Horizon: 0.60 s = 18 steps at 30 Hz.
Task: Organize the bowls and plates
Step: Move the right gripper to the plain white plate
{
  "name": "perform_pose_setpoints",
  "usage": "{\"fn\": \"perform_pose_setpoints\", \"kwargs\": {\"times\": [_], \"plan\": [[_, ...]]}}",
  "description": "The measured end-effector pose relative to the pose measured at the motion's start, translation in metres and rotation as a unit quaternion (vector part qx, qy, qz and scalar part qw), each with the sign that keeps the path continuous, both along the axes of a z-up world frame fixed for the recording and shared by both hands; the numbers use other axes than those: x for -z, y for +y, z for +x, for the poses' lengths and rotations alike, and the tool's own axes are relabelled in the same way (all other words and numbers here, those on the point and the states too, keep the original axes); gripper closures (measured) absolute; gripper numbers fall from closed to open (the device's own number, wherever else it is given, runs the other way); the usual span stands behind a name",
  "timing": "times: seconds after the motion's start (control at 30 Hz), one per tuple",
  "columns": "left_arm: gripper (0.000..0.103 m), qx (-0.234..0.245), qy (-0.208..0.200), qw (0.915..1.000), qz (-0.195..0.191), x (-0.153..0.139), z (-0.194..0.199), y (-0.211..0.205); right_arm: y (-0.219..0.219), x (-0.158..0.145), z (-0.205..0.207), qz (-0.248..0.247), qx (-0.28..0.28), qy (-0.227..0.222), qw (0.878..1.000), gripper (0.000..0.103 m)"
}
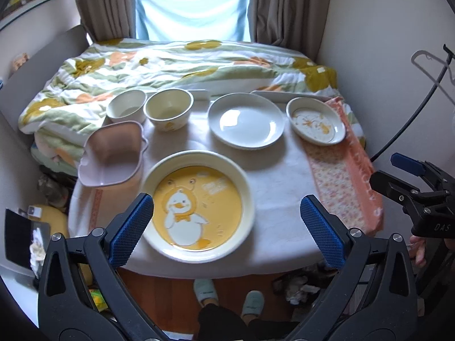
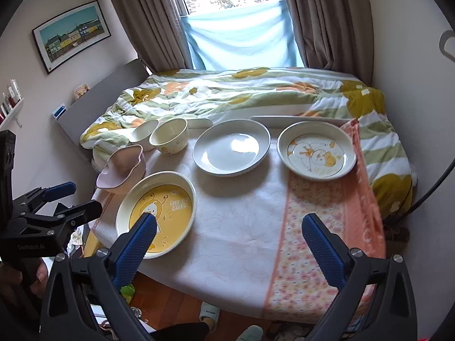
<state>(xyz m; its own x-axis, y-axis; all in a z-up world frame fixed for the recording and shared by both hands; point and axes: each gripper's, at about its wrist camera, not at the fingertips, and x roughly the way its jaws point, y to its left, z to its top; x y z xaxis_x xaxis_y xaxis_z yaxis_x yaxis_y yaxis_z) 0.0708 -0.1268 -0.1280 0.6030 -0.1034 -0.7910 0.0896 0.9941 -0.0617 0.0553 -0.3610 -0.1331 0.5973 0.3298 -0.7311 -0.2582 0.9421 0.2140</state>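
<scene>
Standing at the table [image 1: 273, 176] edge, looking down: white cloth over it, orange patterned towel [image 1: 341, 176] along the right side, bed with a flowered quilt [image 1: 176, 68] behind. Largest dish is the yellow duck plate [image 1: 196, 204], deep-rimmed, empty, nearest the front edge. Behind it sits a plain white plate [image 1: 246, 120], empty. To its right, partly on the towel, a small duck-print dish [image 1: 317, 120], empty. On the left, a pink wavy-edged bowl [image 1: 113, 153], tipped toward the front, nothing in it, just behind-left of the yellow plate. At the back left two cream bowls stand side by side, touching or nearly so: the duck-print bowl [image 1: 168, 110] and a plain bowl [image 1: 126, 109], both empty. Left tongs [image 1: 227, 227] jaws spread wide, gripping nothing, above the front edge with the yellow plate under and between the fingers. Right tongs [image 2: 229, 241] also wide apart, nothing held, over bare cloth; yellow plate lies by its left finger, towel under its right.
</scene>
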Motion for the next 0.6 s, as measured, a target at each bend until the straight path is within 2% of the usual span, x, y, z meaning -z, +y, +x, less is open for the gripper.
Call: {"fn": "perform_pose_setpoints", "kwargs": {"times": [0.17, 0.3, 0.47, 0.6], "plan": [[0.0, -0.004, -0.021, 0.9997, -0.008, -0.019, 0.009, -0.014, -0.016, -0.016, 0.031, -0.003, -0.017, 0.028, 0.999, 0.001], [0.0, -0.018, -0.021, 0.9991, -0.031, -0.02, 0.033, -0.011, -0.025, -0.024, 0.065, 0.004, -0.022, 0.023, 0.999, 0.001], [0.0, -0.045, 0.001, 0.9973, -0.058, 0.002, 0.083, 0.003, -0.018, -0.022, 0.119, -0.012, -0.046, 0.024, 0.999, 0.001], [0.0, -0.069, 0.035, 0.9922, -0.097, 0.034, 0.133, 0.017, -0.008, -0.003, 0.173, -0.036, -0.073, 0.047, 0.996, 0.001]]}}
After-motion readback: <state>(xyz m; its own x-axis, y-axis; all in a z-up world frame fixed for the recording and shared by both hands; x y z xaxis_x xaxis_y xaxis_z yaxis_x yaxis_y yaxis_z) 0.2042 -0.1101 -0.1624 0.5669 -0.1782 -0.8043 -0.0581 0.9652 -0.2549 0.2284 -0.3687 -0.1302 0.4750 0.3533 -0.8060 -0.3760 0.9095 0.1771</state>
